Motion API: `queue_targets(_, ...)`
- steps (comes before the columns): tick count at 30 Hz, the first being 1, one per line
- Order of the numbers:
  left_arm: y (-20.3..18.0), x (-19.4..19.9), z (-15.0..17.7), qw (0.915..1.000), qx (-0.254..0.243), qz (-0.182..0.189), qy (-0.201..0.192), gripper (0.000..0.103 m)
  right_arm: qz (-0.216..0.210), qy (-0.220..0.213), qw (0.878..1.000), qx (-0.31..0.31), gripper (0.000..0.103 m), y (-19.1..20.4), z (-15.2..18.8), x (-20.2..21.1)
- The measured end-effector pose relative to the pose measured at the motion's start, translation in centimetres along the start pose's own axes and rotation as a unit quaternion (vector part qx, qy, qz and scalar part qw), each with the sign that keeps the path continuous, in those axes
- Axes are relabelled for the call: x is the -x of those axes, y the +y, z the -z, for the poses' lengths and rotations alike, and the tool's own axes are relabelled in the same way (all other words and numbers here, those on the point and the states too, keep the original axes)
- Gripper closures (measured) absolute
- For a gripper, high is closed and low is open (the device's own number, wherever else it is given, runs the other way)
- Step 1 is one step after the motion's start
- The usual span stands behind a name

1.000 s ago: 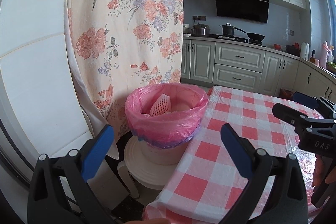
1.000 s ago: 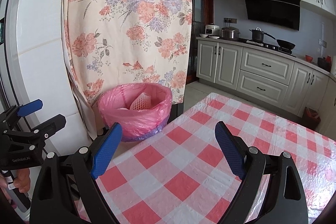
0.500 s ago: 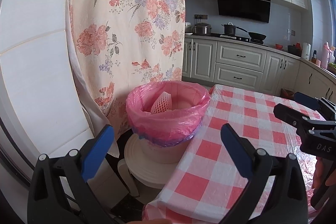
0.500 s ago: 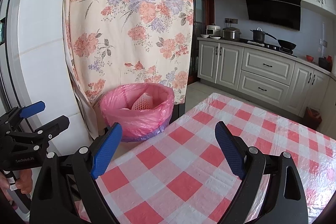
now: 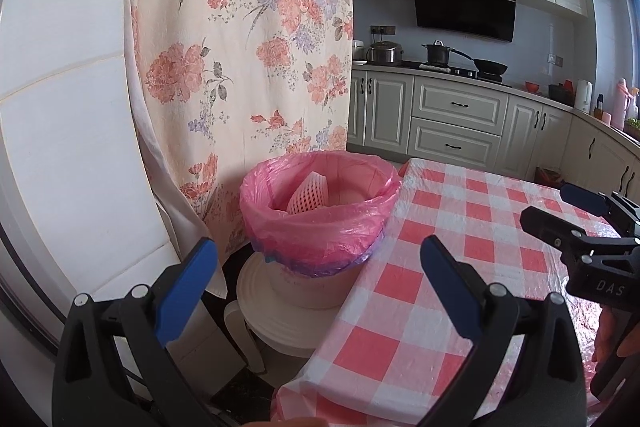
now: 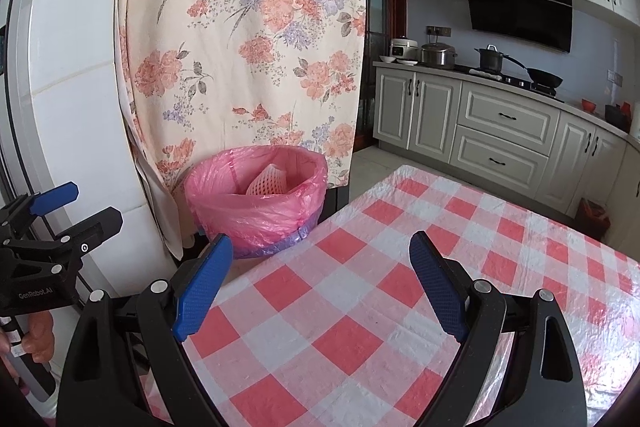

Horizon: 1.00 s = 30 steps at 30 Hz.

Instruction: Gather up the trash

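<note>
Pink plastic lined the trash bin (image 5: 320,223), which sat at the centre of the left wrist view just beside the near corner of the red-and-white checked tablecloth (image 5: 460,251), with a white foam fruit net (image 5: 308,193) leaning inside it. Only that view showed what the bin rested on, a white round stool (image 5: 272,311) below it, and the counter's right end with a kettle (image 5: 583,95). The right wrist view instead took in far more of the tablecloth (image 6: 400,287) across its lower half, the bin (image 6: 256,203) at left of centre with the foam net (image 6: 268,181) inside, and a rice cooker (image 6: 403,47) on the counter. The left gripper (image 5: 318,275) had its blue pads spread wide with nothing between them, and it appeared again at the left edge of the right view (image 6: 52,219); the right gripper (image 6: 318,275) was likewise wide and empty, seen too at the right edge of the left view (image 5: 580,223). Compared with a second before, the bin sat slightly lower and closer in the left view, and little else had shifted. A floral curtain (image 5: 248,39) hung behind the bin, with a white panel (image 5: 60,107) filling the left of the frame.
</note>
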State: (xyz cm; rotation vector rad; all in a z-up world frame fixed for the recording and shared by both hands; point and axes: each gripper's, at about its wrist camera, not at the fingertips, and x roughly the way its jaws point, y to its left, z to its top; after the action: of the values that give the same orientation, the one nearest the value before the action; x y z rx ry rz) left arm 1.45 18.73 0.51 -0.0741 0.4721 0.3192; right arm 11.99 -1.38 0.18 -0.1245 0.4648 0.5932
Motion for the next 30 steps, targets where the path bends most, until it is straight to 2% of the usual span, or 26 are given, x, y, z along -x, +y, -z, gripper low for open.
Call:
queue_targets(15, 0.1, 0.3, -0.2, 1.0, -0.001, -0.001, -0.006, 0.005, -0.009, -0.072, 0.997, -0.015, 0.018, -0.2, 0.0, 2.3)
queue_targets(30, -0.1, 0.4, -0.3, 1.0, -0.003, -0.001, -0.008, 0.005, -0.009, -0.064, 0.998, -0.011, 0.018, -0.2, 0.6, 2.1)
